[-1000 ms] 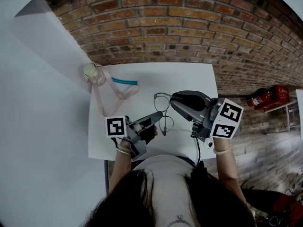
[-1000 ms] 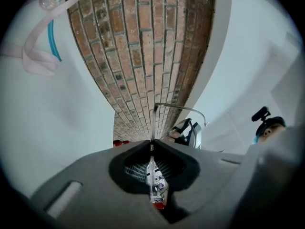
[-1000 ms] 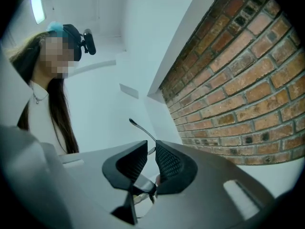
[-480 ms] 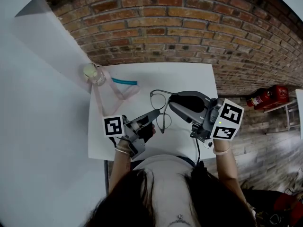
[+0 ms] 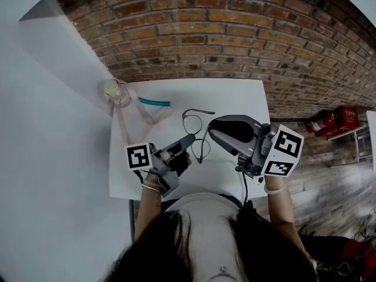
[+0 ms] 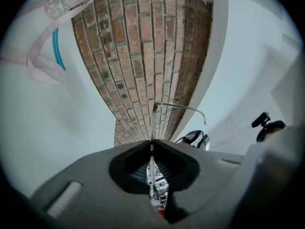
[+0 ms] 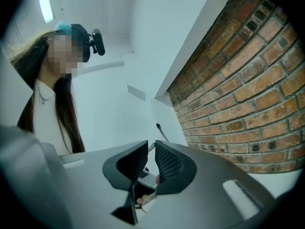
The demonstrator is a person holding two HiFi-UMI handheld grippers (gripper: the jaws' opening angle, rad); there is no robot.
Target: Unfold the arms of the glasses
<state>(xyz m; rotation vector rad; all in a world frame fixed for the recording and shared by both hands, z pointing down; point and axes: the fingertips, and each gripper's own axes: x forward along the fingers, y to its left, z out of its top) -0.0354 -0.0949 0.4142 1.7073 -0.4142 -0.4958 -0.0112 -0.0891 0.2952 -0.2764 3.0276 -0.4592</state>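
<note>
Glasses have moved left; our left tongs clamp them, while our right tongs, just closing, loosely straddle one arm, seemingly unfolded now

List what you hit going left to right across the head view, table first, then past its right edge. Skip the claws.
clear bottle → teal strip → glasses → red canister, off the table by the brick wall
</note>
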